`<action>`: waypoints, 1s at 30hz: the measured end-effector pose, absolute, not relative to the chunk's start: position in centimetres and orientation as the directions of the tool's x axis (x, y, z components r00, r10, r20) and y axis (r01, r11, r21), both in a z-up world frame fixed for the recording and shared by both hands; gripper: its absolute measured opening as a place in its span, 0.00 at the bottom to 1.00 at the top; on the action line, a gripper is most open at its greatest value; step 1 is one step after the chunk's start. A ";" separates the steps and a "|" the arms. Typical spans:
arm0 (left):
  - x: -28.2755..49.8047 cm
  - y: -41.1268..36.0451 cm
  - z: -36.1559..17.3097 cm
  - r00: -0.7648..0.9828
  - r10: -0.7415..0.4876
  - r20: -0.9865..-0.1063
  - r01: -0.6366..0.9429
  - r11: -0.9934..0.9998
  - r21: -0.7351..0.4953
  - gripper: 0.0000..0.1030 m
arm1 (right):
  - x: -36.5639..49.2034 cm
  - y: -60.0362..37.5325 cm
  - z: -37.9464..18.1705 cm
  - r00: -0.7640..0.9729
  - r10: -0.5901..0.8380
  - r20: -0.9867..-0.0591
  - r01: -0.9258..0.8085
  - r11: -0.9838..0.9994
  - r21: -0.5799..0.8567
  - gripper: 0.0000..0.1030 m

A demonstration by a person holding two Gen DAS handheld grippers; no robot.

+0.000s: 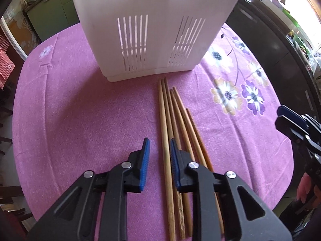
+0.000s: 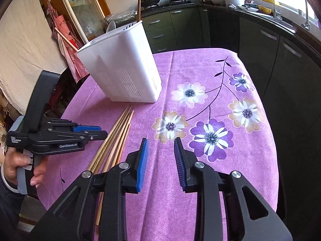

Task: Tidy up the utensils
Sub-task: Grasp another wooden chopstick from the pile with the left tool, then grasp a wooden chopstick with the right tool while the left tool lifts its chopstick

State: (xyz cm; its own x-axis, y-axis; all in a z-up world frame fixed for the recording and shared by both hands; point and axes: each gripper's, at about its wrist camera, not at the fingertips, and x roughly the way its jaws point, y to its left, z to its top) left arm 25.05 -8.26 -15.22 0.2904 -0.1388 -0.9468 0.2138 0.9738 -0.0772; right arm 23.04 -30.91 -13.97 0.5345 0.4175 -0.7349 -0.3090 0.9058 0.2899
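Five chopsticks (image 1: 166, 132) lie side by side on the purple cloth (image 1: 80, 120), tips toward the white holder (image 1: 152, 30) that stands just past them. My left gripper (image 1: 159, 150) hangs over their near halves, its jaws at a narrow gap. One pale stick runs up between the blue pads (image 1: 146, 156); the right pad sits over the next sticks. I cannot tell if the pads press on it, and a strip of cloth shows between the stick and the left pad.

From my right side, the left gripper's body bears white lettering: "GenRobot.AI" (image 2: 69, 145) on its side, and three small lines on the grey end that are too small for me to read. My left hand (image 2: 22, 166) wraps the grey handle below it.

My right gripper (image 2: 161, 150) is over bare cloth beside the printed flowers (image 2: 210, 138), well to the right of the chopsticks. Its jaws also stand narrowly apart, with nothing between them.

The holder is a slotted tub with tall white sides, wider at the rim than at the foot. From the right view, one pale stick (image 2: 66, 40) leans out over its left rim and a darker brown handle (image 2: 138, 6) stands up at its far corner; something grey and rounded (image 2: 111, 27) peeks over the back rim, too hidden to name. The rest of its inside is out of sight.

Behind the table run dark green cabinets (image 2: 164, 30), with pans (image 2: 150, 0) on the stove.
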 end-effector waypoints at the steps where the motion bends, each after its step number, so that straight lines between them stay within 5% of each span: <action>1: 25.3 -8.3 -15.5 0.288 -0.135 -0.948 0.212 0.974 -0.074 0.18 | 23.0 -30.8 -14.0 0.532 0.420 -0.735 -0.312 0.905 0.291 0.26; 15: 27.1 -11.4 -16.7 0.279 -0.058 -0.958 0.252 0.968 0.015 0.18 | 23.6 -29.8 -14.4 0.501 0.437 -0.747 -0.324 0.895 0.306 0.29; 19: 27.1 -11.7 -16.6 0.275 -0.040 -0.961 0.261 0.965 0.035 0.09 | 23.7 -29.7 -14.4 0.497 0.441 -0.747 -0.328 0.893 0.308 0.29; 30: 24.1 -7.2 -13.7 0.370 -0.108 -0.923 0.207 0.978 -0.031 0.06 | 23.8 -29.6 -14.7 0.483 0.447 -0.753 -0.333 0.889 0.313 0.32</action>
State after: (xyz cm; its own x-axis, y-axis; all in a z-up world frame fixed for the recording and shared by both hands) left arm 24.05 -7.20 -13.69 0.3701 -0.1080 -0.9227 0.2074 0.9778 -0.0313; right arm 23.77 -29.59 -14.69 0.4834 0.4466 -0.7529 -0.3333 0.8892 0.3135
